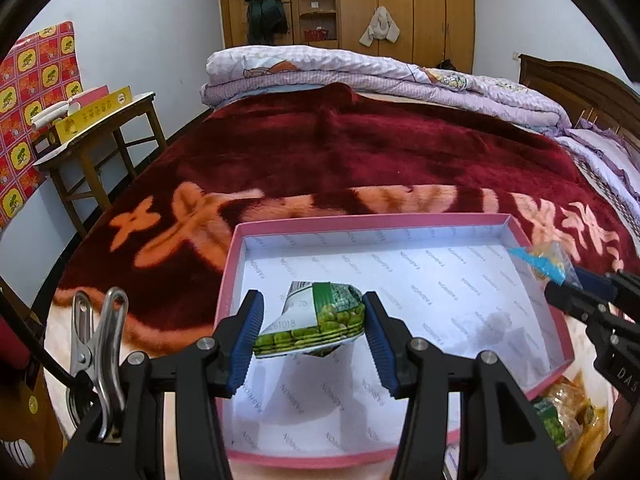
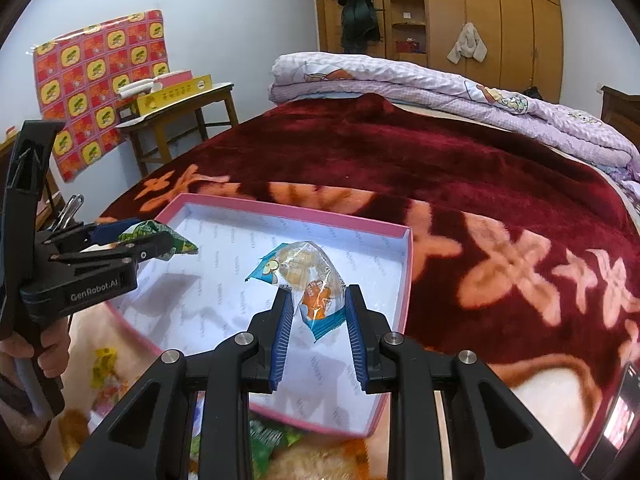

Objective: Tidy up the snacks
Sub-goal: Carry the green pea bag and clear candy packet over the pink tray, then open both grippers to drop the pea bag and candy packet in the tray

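- While both of your grippers hang over the pink box, each carries one snack, so you appear to be midway through loading it; its white printed floor shows nothing lying on it yet.
- Your left gripper is clamped on a green pea snack packet, blue pads pressing its two ends so the pouch bows upward between them. Holding it by the ends keeps the soft middle free, though the pack looks crumpled.
- Your right gripper pinches the lower, orange-printed end of a clear biscuit packet with blue trim; the biscuit end stands up ahead of the fingers, unsupported and leaning left.
- You hold the pea packet toward the box's left side and the biscuit packet toward its right wall, well apart, which would let you set them down without crossing tools.
- More wrapped snacks sit in a heap just outside the box's near edge on the red floral blanket, close to you so each reach is short.
- Judging by the soft bedding beneath, the box may tilt if you press down, so let go low and gently.
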A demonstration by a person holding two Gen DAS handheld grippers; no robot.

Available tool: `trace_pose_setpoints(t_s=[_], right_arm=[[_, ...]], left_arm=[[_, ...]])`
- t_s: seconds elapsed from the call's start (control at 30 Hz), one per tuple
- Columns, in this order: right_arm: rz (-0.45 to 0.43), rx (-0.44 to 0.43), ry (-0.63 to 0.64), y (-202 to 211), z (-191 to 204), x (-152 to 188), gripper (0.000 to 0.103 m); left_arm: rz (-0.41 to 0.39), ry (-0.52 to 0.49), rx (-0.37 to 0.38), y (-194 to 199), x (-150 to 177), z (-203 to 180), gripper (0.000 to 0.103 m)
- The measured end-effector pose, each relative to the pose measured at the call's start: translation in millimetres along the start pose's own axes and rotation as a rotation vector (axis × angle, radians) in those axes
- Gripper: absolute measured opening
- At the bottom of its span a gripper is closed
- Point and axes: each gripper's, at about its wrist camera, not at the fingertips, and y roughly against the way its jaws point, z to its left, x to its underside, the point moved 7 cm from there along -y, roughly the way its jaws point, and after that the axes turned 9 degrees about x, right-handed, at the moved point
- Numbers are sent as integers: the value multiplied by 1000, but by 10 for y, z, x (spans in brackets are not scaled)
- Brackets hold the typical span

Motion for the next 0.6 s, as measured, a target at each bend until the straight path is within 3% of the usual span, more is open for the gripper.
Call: trace_pose_setpoints(t_s=[0.6], right_arm=[[70, 41, -10, -491, -139, 62, 28]], left_arm=[[21, -38, -5, -346, -48, -29, 54]])
